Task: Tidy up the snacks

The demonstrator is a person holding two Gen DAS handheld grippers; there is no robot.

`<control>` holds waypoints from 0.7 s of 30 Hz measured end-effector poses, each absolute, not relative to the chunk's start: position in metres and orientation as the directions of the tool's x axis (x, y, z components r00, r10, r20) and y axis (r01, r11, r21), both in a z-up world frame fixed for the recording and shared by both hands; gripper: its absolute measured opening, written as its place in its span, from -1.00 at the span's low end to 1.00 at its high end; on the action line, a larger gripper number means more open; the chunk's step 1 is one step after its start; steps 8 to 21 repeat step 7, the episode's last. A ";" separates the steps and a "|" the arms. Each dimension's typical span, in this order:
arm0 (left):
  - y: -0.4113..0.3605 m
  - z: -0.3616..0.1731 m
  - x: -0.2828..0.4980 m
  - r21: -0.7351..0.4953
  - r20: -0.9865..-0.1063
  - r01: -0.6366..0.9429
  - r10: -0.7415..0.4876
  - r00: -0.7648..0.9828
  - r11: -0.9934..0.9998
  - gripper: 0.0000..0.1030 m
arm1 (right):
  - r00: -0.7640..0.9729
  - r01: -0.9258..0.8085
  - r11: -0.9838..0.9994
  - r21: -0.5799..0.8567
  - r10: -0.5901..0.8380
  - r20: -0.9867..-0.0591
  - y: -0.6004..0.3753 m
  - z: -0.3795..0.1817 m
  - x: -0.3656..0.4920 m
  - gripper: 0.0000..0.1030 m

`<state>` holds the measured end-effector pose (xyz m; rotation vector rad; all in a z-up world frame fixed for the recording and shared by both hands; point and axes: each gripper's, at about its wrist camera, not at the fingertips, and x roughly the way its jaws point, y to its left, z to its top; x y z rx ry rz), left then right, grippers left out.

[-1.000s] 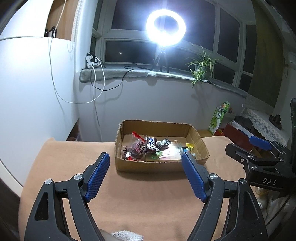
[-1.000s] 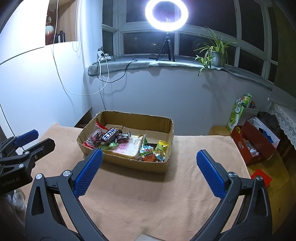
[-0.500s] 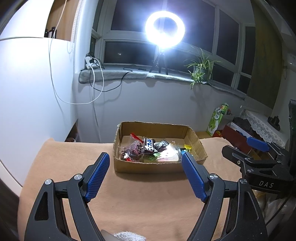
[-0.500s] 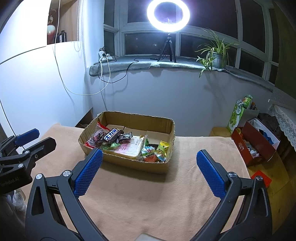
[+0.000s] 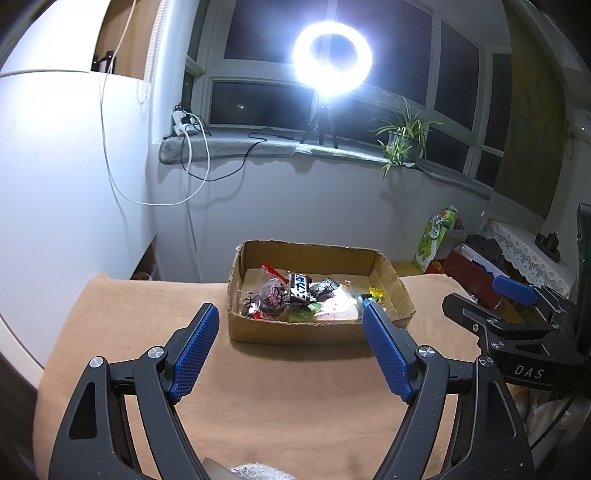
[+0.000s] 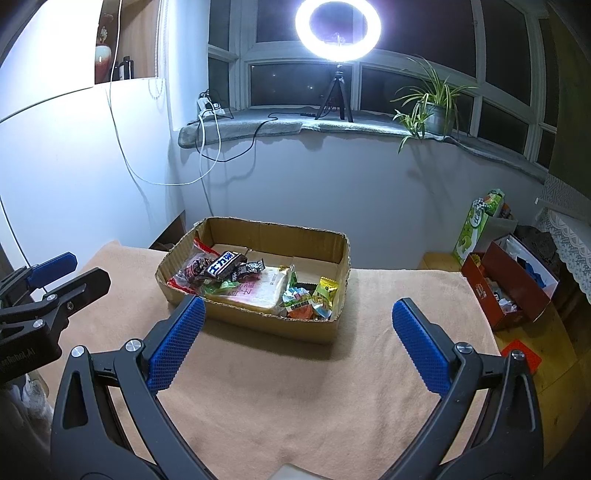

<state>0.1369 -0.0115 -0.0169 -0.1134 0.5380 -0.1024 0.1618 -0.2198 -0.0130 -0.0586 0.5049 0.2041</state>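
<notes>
Snacks [image 6: 255, 282] in crinkly foil and clear plastic wrappers lie heaped inside a shallow, rough-edged cardboard box [image 6: 334, 254], which sits toward the far side of your table on a soft peach cloth [image 6: 295, 398]. A dark glossy bar [image 6: 224, 265] tops the pile; a flat pale packet [image 6: 258, 291] lies beside it, with a small yellow sachet [image 6: 327, 291] near the box's right wall. Your left gripper [image 5: 290, 325] hangs short of the box, its knurled blue pads [image 5: 195, 350] spread wide and holding nothing. Your right gripper [image 6: 295, 317] is likewise splayed and bare. A ring light [image 6: 338, 29] glares from the sill.
</notes>
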 end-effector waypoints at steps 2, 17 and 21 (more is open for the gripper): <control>-0.011 -0.017 0.137 -0.133 -0.504 0.068 -0.127 0.854 0.989 0.56 | 0.856 -0.206 0.979 -0.006 0.177 -0.485 -0.219 -0.013 0.162 1.00; -0.010 -0.017 0.136 -0.143 -0.501 0.072 -0.135 0.855 0.987 0.56 | 0.856 -0.206 0.979 -0.004 0.178 -0.485 -0.223 -0.015 0.164 1.00; -0.010 -0.017 0.136 -0.143 -0.501 0.072 -0.135 0.855 0.987 0.56 | 0.856 -0.206 0.979 -0.004 0.178 -0.485 -0.223 -0.015 0.164 1.00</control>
